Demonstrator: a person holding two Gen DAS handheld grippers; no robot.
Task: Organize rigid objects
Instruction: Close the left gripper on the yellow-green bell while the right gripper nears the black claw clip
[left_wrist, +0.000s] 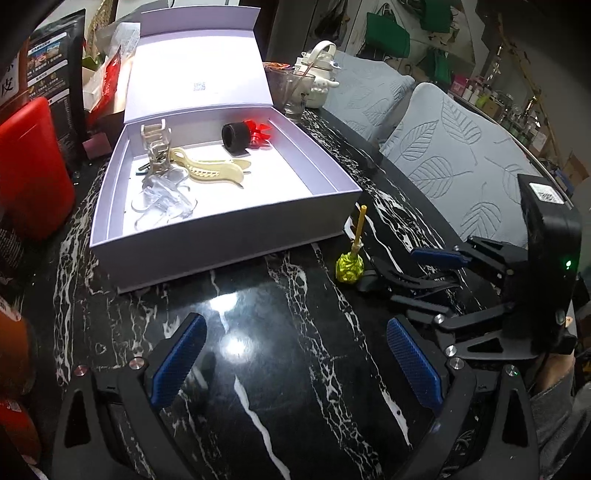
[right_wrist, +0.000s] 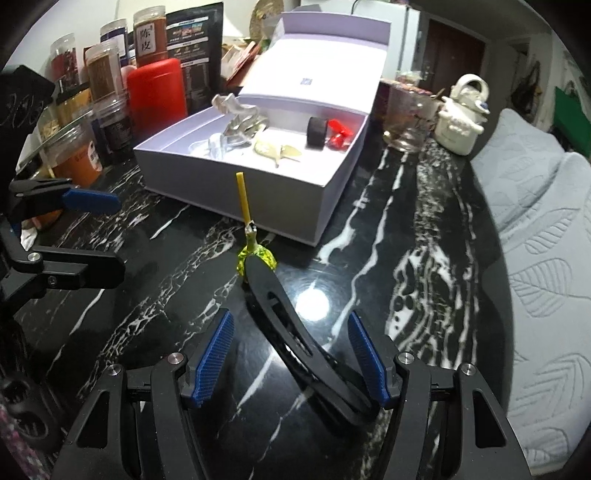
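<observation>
An open lilac box (left_wrist: 236, 236) (right_wrist: 332, 206) on the black marble table holds clear clips (left_wrist: 162, 199), a cream hair clip (left_wrist: 214, 170) (right_wrist: 275, 149), and a black ring with a red piece (left_wrist: 240, 138) (right_wrist: 327, 134). A black hair clip (right_wrist: 295, 332) (left_wrist: 402, 282) lies on the table between my right gripper's open fingers, touching a green-wrapped lollipop with a yellow stick (right_wrist: 255, 254) (left_wrist: 351, 266). My right gripper (right_wrist: 291, 358) (left_wrist: 417, 284) is open around the black clip. My left gripper (left_wrist: 295, 365) is open and empty over bare table.
Red canister (left_wrist: 33, 170) (right_wrist: 157, 96) and several jars (right_wrist: 107, 74) stand left of the box. A glass cup (left_wrist: 291, 92) (right_wrist: 406, 118) and white figurine kettle (left_wrist: 321, 74) (right_wrist: 461, 118) stand behind it. A grey quilted sofa (left_wrist: 461, 158) (right_wrist: 546, 236) borders the table's right edge.
</observation>
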